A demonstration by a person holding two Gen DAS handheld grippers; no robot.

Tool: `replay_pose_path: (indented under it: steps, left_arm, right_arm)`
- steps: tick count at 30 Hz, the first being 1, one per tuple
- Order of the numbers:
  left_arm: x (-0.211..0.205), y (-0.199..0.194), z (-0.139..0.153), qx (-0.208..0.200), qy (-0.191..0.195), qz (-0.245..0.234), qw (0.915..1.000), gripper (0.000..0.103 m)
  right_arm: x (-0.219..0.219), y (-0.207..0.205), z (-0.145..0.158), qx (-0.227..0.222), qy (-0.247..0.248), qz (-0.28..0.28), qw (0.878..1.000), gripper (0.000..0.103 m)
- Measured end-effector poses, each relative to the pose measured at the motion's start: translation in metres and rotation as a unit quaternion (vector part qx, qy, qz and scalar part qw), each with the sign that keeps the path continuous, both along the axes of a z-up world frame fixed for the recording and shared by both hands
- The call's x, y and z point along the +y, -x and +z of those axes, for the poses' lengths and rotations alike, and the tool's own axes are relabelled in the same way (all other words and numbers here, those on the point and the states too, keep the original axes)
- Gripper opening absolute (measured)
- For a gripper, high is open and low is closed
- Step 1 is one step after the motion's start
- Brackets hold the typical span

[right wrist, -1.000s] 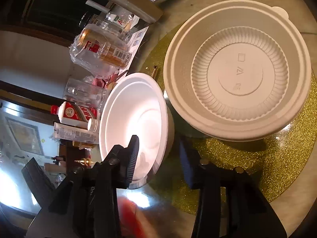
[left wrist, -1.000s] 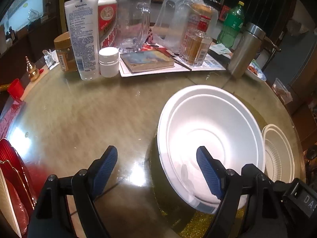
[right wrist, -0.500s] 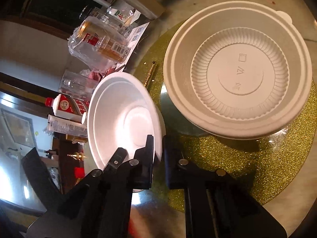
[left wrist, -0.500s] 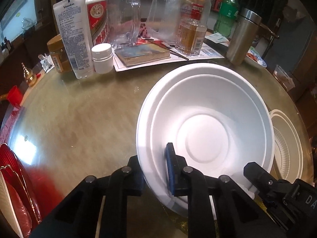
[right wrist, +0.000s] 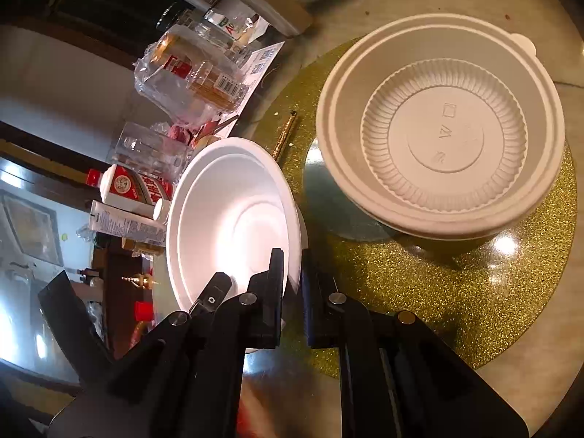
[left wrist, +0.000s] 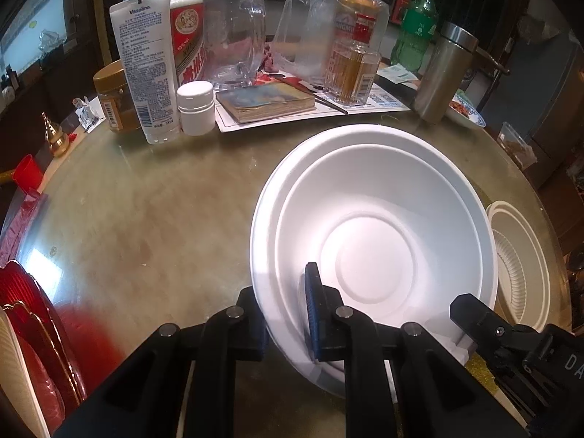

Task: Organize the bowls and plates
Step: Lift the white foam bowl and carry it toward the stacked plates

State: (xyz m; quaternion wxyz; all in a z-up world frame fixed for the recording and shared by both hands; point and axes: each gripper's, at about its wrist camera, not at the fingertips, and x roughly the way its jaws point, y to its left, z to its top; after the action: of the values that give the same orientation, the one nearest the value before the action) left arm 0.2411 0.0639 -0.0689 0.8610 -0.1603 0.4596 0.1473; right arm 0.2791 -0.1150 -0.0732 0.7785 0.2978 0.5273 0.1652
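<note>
both the left claw [left wrist: 288,314] and right claw [right wrist: 292,284] pinch the smooth white bowl's [left wrist: 376,241] thin rim.

Along the far edge of the glossy round tabletop [left wrist: 138,226] stand a Vaseline tube [left wrist: 146,69], a red-capped liquor bottle [left wrist: 188,33], a white pill jar [left wrist: 196,107], a glass mug [left wrist: 235,47], a worn book [left wrist: 264,102], a green soda bottle [left wrist: 414,31] and a steel flask [left wrist: 443,73], while a gold glitter mat [right wrist: 419,292] lies nearer.

Each camera sits close behind its gripper's fingers, looking steeply down at the table. Both views share the white bowl [left wrist: 376,226] [right wrist: 233,219] just ahead.
</note>
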Motion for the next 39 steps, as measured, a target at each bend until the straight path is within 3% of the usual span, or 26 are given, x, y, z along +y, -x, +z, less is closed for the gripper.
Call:
replay_pose_path:
  steps: [16,39]
  left_arm:
    - [0.007,0.020,0.020,-0.016,-0.011,0.000,0.9998,0.015]
    - [-0.015,0.079,0.037,-0.043,-0.010,-0.057,0.9974,0.015]
  right_arm:
    - [0.010,0.015,0.016,-0.014,0.005,0.016,1.000,0.009]
    - [-0.013,0.091,0.039,-0.049,0.029,0.003,0.998,0.009]
